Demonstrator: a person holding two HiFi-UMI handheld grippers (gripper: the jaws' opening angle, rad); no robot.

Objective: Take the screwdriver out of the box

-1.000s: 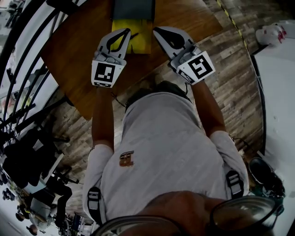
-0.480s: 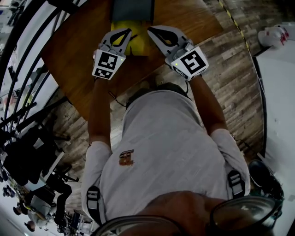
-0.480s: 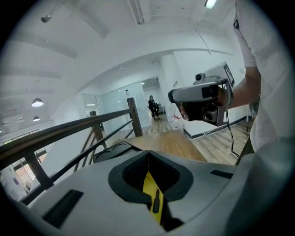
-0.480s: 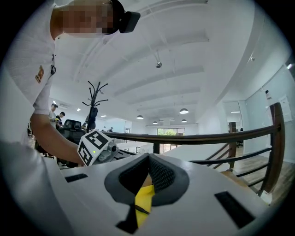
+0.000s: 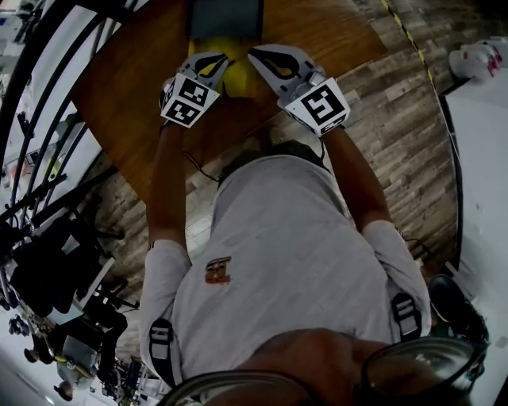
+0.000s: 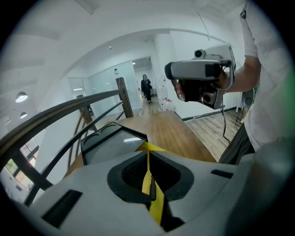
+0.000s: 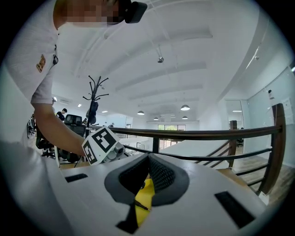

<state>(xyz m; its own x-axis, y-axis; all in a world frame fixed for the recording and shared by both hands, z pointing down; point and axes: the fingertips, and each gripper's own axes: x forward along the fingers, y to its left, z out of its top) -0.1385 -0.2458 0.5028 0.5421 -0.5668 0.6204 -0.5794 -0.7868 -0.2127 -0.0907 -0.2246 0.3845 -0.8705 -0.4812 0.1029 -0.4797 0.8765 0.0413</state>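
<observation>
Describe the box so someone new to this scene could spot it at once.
Find the brown wooden table in front of the person. At its far edge sits the box, where the left gripper and right gripper both point. It is the only bright yellow thing there, with a dark grey top section.

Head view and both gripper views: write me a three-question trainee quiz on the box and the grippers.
1. True or false: the yellow box rests on the wooden table.
2. Pick one. In their own views, the jaws of the left gripper and the right gripper are: A) both wide apart; B) both closed together; C) left apart, right together.
3. Fill in: seen from the person, the dark grey panel lies at the box's ___ end.

Key: 1 true; 2 B; 3 far.
</observation>
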